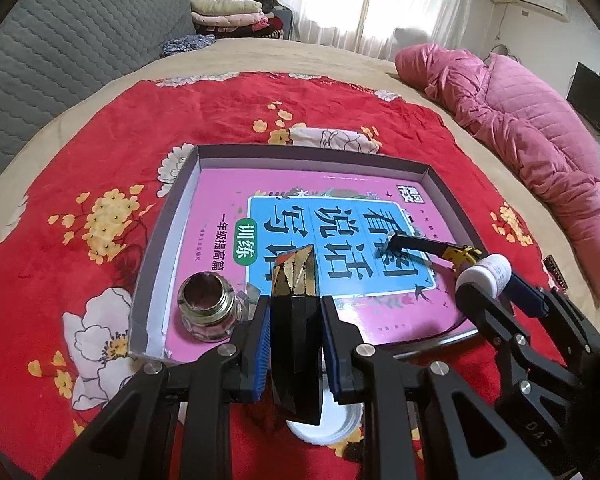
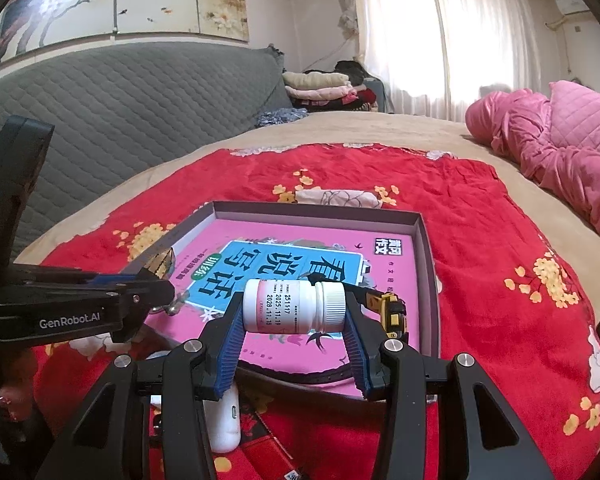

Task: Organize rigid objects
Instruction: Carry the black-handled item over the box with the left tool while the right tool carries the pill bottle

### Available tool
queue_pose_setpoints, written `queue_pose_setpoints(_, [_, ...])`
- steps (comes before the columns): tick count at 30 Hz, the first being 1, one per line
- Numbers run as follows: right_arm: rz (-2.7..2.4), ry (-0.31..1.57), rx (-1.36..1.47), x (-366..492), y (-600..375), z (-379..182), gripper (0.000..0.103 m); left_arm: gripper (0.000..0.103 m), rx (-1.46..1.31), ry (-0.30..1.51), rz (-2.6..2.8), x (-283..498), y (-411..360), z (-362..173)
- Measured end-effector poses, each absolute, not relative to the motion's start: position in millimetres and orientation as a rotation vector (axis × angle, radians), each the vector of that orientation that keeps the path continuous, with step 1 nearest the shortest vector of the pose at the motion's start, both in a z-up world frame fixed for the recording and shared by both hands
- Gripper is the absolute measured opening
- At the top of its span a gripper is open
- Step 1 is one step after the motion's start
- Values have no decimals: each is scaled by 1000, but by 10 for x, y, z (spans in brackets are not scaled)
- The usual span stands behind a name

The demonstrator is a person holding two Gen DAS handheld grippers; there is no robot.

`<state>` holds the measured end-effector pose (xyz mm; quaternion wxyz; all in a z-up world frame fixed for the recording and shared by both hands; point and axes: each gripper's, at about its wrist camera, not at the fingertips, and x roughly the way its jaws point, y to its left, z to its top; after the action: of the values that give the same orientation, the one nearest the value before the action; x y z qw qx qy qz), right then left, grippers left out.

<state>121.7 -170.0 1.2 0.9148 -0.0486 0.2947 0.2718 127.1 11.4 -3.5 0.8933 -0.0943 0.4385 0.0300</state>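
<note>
Bedroom scene above a bed draped in a red floral blanket (image 1: 80, 152), with a shallow grey tray (image 1: 168, 240) lying on it and lined with a pink book (image 1: 220, 192).

- **Far left:** stood an open glass jar (image 1: 207, 307) upright in the tray's near left corner.
- **Just right of the jar:** clamped a dark faceted block (image 1: 296, 276) with gold panels in the left gripper (image 1: 295, 305), blue pads pressed on both flanks. Pointed the block steeply down over the tray's near edge. Left a white lid (image 1: 332, 428) on the blanket below.
- **Further right, inside the tray:** lay a yellow and black toy (image 1: 460, 254) (seemingly a small vehicle, hard to tell).
- **Far right:** gripped a white pill bottle (image 2: 288, 304) sideways in the right gripper (image 2: 293, 309), base against one pad and ribbed cap against the other, near the tray's near right corner.

Judged as mid-placement, with both items still to be set down. Probably best lowered the block onto the bare book cover between jar and toy, well apart from the jar to avoid tipping it. Likely wise to release only once it rested flat, and to lay the bottle where it could not roll.
</note>
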Motion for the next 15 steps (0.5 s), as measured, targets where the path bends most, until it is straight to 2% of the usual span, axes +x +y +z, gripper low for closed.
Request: queue_pose_setpoints(15, [547, 648, -98, 1378, -1688, -122, 48, 23, -186, 942, 62, 1481, 100, -211])
